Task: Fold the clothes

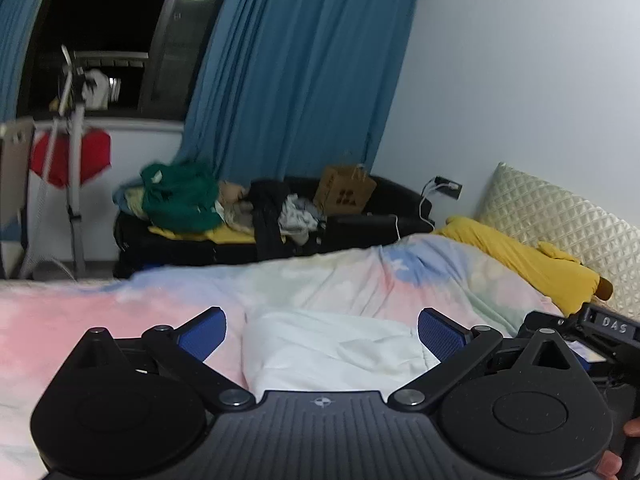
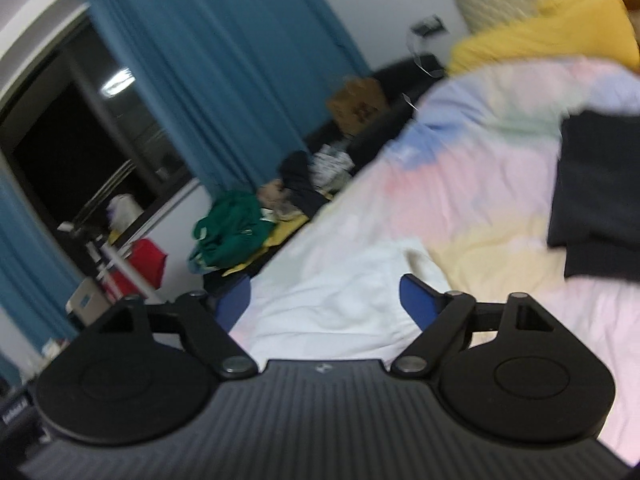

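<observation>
Left gripper [image 1: 322, 330]: I see both blue pads spread wide, nothing between them. It hangs low over the bed; a white garment [image 1: 332, 354] lies crumpled on the pastel bedspread [image 1: 120, 320] directly ahead of the gap between the pads, not pinched. Whether either pad touches the cloth I cannot tell.

Right gripper [image 2: 324, 300]: pads likewise apart, holding nothing. Its view is tilted and motion-blurred. The same white garment [image 2: 336, 300] sits in front of and between its pads, on the bedspread [image 2: 480, 184]. To the right, farther off on the bed, a dark folded garment [image 2: 600, 192] lies flat, well apart from the white one.

At the right edge of the left view I note part of the other gripper [image 1: 608, 326], close beside mine.

Surroundings: yellow plush toy [image 1: 532, 258] at the far right of the bed against a quilted cream pillow [image 1: 560, 220]. Beyond the bed, a black sofa [image 1: 360, 228] piled with clothes, a green garment [image 1: 180, 196] on top at the left, and a brown paper bag [image 1: 344, 192]. Blue curtains [image 1: 300, 72] behind, dark window [image 1: 100, 20] at the left.
</observation>
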The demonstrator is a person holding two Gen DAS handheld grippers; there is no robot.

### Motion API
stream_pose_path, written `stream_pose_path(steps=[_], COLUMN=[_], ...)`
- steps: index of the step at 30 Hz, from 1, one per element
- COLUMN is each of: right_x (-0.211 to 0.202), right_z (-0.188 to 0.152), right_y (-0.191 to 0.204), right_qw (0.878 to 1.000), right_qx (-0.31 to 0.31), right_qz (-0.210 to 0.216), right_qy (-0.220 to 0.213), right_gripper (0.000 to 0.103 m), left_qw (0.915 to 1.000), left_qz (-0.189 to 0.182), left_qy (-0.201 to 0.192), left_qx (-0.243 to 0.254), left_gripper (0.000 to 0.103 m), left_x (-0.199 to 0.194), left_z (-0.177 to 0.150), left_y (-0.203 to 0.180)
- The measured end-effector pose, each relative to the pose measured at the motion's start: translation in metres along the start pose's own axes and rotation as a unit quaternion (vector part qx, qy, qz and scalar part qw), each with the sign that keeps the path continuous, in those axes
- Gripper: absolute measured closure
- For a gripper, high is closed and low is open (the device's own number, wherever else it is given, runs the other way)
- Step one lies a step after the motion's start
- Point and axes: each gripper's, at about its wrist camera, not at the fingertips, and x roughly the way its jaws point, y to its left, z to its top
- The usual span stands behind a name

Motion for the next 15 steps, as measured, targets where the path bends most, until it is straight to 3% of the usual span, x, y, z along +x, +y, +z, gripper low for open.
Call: stream_pose_path(steps=[4, 9, 15], right_x=[-0.051, -0.101, -0.129], right_z=[-0.005, -0.028, -0.076], right_y=[0.038, 0.073, 0.097], right_qw=[0.998, 0.991, 0.983], right_qx=[-0.058, -0.126, -0.180], right_qz=[0.015, 0.019, 0.015], right_qy=[-0.013, -0.033, -0.029], right_gripper=[0.012, 0.012, 0.012], left_qw=[0.9997, 0.9988, 0.9973], left_qz=[0.001, -0.007, 0.047], left_qy=[-0.017, -0.049, -0.053], left_qx=[0.019, 0.001, 0.017], left_gripper=[0.000, 0.000, 0.000], left_x=[-0.055, -0.123, -0.173], left_z=[0.000, -0.024, -0.062], left_y=[-0.010, 0.002, 0.020])
